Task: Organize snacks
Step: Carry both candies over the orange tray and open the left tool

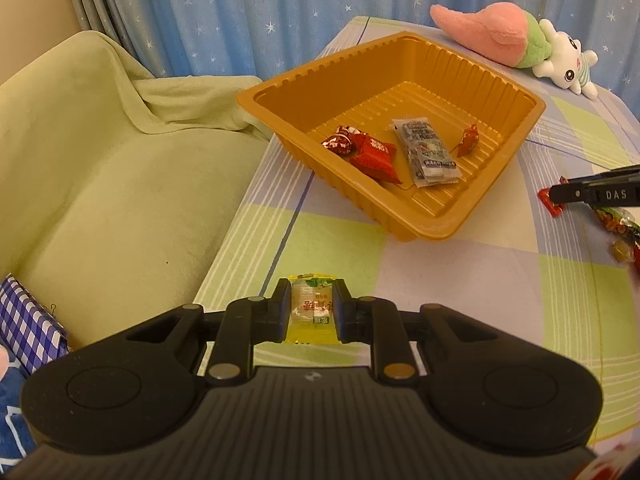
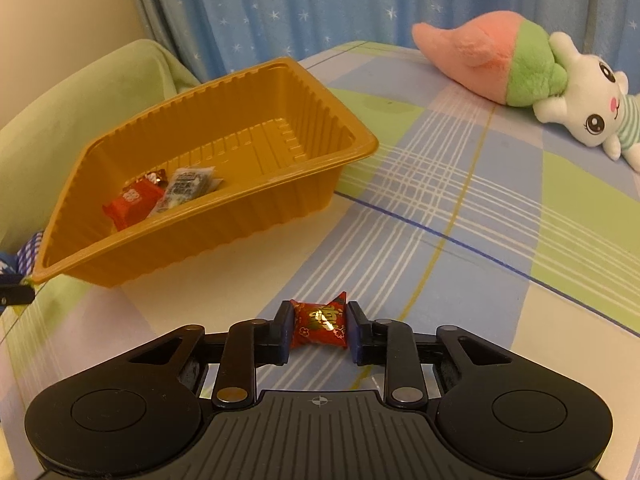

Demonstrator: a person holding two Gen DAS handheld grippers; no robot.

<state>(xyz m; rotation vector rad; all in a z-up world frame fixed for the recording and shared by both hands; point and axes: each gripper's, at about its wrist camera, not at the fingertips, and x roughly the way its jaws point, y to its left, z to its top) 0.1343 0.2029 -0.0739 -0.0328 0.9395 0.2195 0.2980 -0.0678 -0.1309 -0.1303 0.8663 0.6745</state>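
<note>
right tool (image 2: 319, 326) astride crosswise red candy (image 2: 319, 323)

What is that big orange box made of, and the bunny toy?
The orange tray looks like thin molded plastic: glossy, with ribbed walls and floor. The bunny toy looks like soft plush fabric, fuzzy and matte, probably stuffed.

- A table under a checked cloth (image 2: 460, 208) in pale blue, green and cream fills the middle and right of both views.
- An orange plastic tray (image 1: 420, 224) rests on it, centre frame.
- A pink and white plush toy (image 2: 520, 68) lies at upper right.
- Loose wrapped snacks (image 1: 618, 224) lie at the left wrist view's right edge.
</note>
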